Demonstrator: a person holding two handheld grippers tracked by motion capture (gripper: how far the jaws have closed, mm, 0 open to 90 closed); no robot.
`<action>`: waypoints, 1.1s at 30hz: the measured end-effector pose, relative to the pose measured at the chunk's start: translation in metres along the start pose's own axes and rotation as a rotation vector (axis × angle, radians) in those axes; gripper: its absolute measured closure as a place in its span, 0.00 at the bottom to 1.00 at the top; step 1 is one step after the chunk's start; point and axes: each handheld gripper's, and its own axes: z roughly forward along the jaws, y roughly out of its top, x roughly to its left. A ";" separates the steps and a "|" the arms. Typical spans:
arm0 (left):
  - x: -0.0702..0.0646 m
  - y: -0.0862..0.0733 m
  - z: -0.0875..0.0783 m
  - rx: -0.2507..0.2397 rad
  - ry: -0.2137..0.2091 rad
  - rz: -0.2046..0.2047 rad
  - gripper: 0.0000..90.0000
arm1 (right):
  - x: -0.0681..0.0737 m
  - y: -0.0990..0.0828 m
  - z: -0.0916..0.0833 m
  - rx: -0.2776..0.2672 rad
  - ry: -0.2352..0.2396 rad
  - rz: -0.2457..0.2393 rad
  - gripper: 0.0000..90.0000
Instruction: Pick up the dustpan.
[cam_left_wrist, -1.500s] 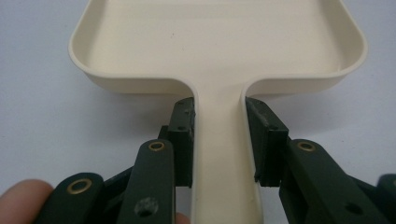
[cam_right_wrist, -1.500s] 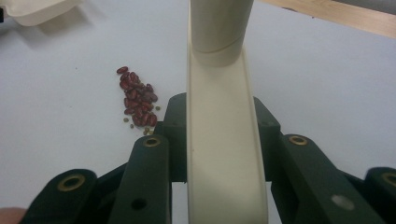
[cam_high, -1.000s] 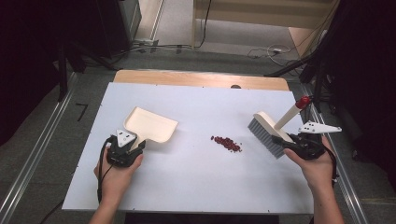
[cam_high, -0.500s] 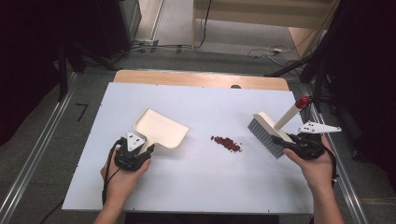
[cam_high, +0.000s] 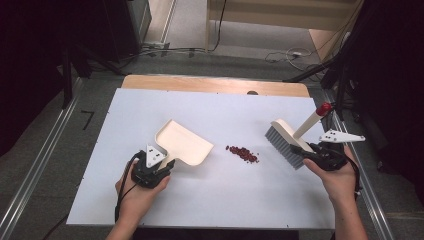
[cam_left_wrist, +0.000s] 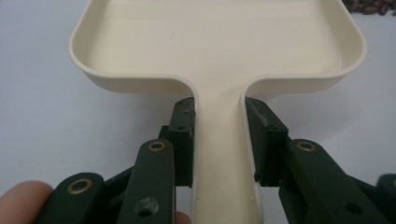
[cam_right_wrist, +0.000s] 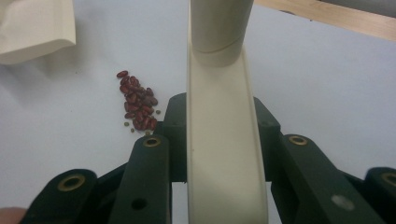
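A cream dustpan (cam_high: 184, 144) lies on the white table (cam_high: 125, 115), its mouth facing a small heap of dark red beans (cam_high: 243, 153). My left gripper (cam_high: 167, 166) is shut on the dustpan's handle (cam_left_wrist: 224, 154), its pads pressing both sides. Right of the beans stands a cream hand brush (cam_high: 283, 140) with grey bristles and a red-tipped handle (cam_high: 324, 107). My right gripper (cam_high: 303, 152) is shut on the brush's back (cam_right_wrist: 224, 140). In the right gripper view the beans (cam_right_wrist: 137, 105) lie left of the brush, with a corner of the dustpan (cam_right_wrist: 35, 25) beyond them.
A wooden strip (cam_high: 215, 84) runs along the table's far edge. Metal rails (cam_high: 45, 160) flank the table, and cables (cam_high: 290, 52) lie on the floor behind it. Bare tabletop spreads around the beans.
My left gripper has carried the dustpan to the right, closer to the beans. The right gripper and the brush have stayed put.
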 end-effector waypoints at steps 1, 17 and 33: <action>-0.002 0.000 0.000 0.000 -0.006 0.004 0.74 | 0.000 0.000 0.000 0.000 -0.001 0.001 0.73; -0.024 0.001 0.005 0.033 -0.079 0.078 0.74 | 0.001 0.001 0.001 -0.001 0.001 0.001 0.73; -0.044 0.000 0.007 0.062 -0.137 0.140 0.74 | 0.003 0.002 0.002 0.003 0.005 0.020 0.73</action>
